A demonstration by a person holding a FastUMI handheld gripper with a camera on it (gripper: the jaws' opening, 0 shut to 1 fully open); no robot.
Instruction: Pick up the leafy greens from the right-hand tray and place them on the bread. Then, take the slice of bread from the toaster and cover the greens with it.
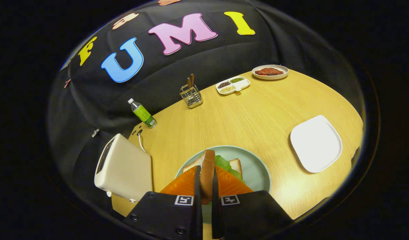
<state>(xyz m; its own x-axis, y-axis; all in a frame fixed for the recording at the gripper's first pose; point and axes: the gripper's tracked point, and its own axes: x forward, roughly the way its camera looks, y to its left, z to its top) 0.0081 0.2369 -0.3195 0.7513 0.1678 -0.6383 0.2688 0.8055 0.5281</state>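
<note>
Bread slice (207, 173) stands edgewise, pinched between both fingers of your hand-held gripper (206, 186), just above the green plate (257, 166). On that plate, leafy greens (226, 165) cover another slice (236, 164); the toaster (123, 168) sits beside it.

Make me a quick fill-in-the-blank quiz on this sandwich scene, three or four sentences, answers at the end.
1. The tongs are shut on a slice of ____, held on edge.
2. Below that slice, the leafy greens lie on bread on the round ____.
3. Left of the plate stands the cream ____.
4. The square white tray right of the plate holds ____.

Missing words: bread; plate; toaster; nothing
</note>
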